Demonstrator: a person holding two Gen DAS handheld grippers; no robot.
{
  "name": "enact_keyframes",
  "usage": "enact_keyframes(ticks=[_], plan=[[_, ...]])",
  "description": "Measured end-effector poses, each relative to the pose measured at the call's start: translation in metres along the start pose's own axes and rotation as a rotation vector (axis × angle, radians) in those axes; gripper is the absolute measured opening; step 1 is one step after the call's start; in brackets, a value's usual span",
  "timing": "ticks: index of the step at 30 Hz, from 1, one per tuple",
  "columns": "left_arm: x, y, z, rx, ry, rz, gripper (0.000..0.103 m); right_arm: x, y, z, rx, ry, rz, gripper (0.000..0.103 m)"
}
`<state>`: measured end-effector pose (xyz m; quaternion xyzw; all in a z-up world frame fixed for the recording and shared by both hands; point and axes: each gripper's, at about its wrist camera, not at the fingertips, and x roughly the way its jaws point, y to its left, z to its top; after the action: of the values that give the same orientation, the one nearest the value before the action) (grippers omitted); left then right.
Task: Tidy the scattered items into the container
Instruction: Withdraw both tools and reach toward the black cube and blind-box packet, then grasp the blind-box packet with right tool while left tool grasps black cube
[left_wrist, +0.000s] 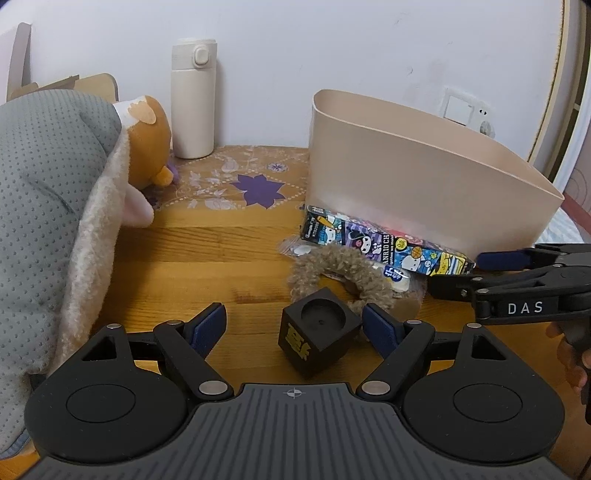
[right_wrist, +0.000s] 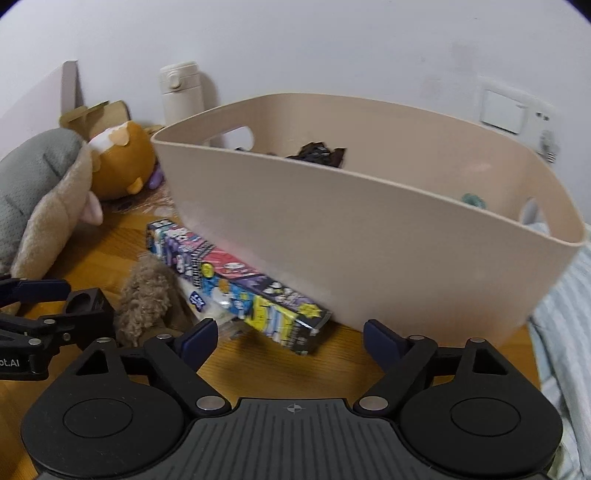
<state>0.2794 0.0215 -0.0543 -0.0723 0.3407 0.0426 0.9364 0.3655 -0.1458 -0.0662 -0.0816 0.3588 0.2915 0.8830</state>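
Note:
A beige plastic tub (left_wrist: 406, 184) (right_wrist: 369, 236) stands on the wooden table; dark items and a teal thing (right_wrist: 474, 201) lie inside. Against its front lies a long cartoon-printed box (left_wrist: 384, 243) (right_wrist: 236, 284). A fuzzy brown scrunchie (left_wrist: 340, 273) (right_wrist: 146, 299) and a small plastic packet (left_wrist: 397, 277) lie beside it. A black cube (left_wrist: 319, 332) (right_wrist: 86, 304) with a round dimple sits between the open fingers of my left gripper (left_wrist: 295, 326), near the right pad. My right gripper (right_wrist: 290, 339) is open and empty, just in front of the box's near end.
A grey and cream plush (left_wrist: 48, 206) and an orange plush (left_wrist: 146, 144) fill the table's left side. A cream flask (left_wrist: 192, 98) stands at the back wall. A striped cloth (right_wrist: 565, 332) lies to the right of the table.

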Motion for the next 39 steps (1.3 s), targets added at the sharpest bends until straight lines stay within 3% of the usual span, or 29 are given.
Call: enact_keyframes(ticks=[10, 13, 16, 20, 26, 28, 32, 39], plan=[[-0.001, 0.005, -0.001, -0.015, -0.002, 0.001, 0.082, -0.014, 0.031, -0.005, -0.139, 0.033, 0.139, 0.081], [-0.002, 0.005, 0.0, -0.017, -0.008, 0.006, 0.082, -0.018, 0.031, -0.004, -0.144, 0.022, 0.136, 0.08], [0.0, 0.004, 0.001, -0.017, -0.01, 0.01, 0.082, -0.012, 0.019, 0.0, -0.098, 0.013, 0.073, 0.08], [0.002, 0.003, 0.001, -0.013, -0.006, 0.011, 0.082, 0.002, -0.003, 0.007, -0.005, 0.017, 0.082, 0.079], [0.005, 0.001, 0.0, -0.009, 0.004, 0.012, 0.082, 0.019, -0.023, 0.006, 0.119, 0.019, 0.187, 0.078], [0.005, 0.002, 0.0, -0.011, 0.004, 0.014, 0.082, 0.021, -0.025, 0.007, 0.153, 0.014, 0.217, 0.071], [0.005, 0.002, -0.001, -0.014, 0.007, 0.02, 0.082, 0.029, -0.027, 0.01, 0.191, 0.016, 0.258, 0.04], [0.007, 0.003, -0.001, -0.023, 0.008, 0.026, 0.082, 0.023, -0.019, 0.005, 0.171, 0.014, 0.294, 0.03]])
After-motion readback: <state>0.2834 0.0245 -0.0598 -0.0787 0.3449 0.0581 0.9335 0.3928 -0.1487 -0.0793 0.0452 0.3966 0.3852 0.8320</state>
